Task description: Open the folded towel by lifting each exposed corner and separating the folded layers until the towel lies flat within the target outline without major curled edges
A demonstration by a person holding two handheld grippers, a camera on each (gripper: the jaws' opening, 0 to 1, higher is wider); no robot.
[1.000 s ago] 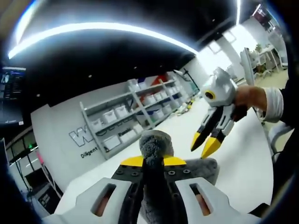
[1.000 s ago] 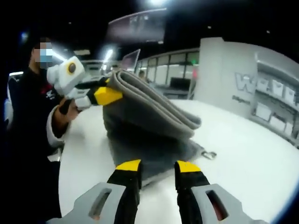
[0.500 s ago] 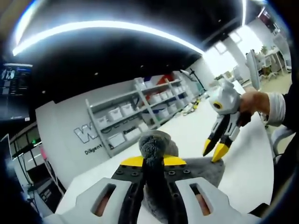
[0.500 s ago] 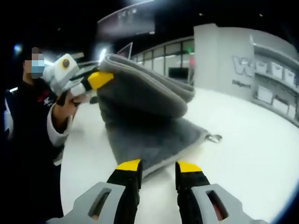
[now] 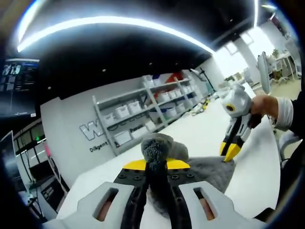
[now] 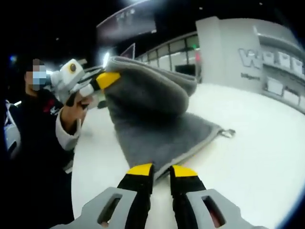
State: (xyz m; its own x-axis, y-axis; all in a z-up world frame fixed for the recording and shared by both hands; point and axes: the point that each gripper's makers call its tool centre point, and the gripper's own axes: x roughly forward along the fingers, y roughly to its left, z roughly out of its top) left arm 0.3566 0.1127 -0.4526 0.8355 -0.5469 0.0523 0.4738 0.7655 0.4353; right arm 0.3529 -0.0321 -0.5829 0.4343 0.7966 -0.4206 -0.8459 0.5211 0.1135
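A grey towel (image 6: 157, 129) lies partly folded on the white table (image 6: 257, 157). My left gripper (image 5: 156, 165) is shut on a bunched fold of the towel (image 5: 205, 169) and holds that layer up off the table. In the right gripper view the left gripper (image 6: 108, 78) shows at the upper left, pinching the raised layer. My right gripper (image 6: 162, 170) is low at the towel's near edge, with its jaws narrowed onto that edge. From the left gripper view, the right gripper (image 5: 231, 152) touches the towel's far corner on the table (image 5: 255, 167).
A small loop (image 6: 230, 132) sticks out from the towel's corner. Shelves with white bins (image 5: 143, 114) stand beyond the table. A person in dark clothes (image 6: 33, 152) stands at the table's edge, on the left. White tabletop spreads to the right of the towel.
The right gripper has come down to the towel's edge and its jaws have narrowed onto it. The left gripper keeps holding the lifted fold, and more of the lower layer lies spread out.
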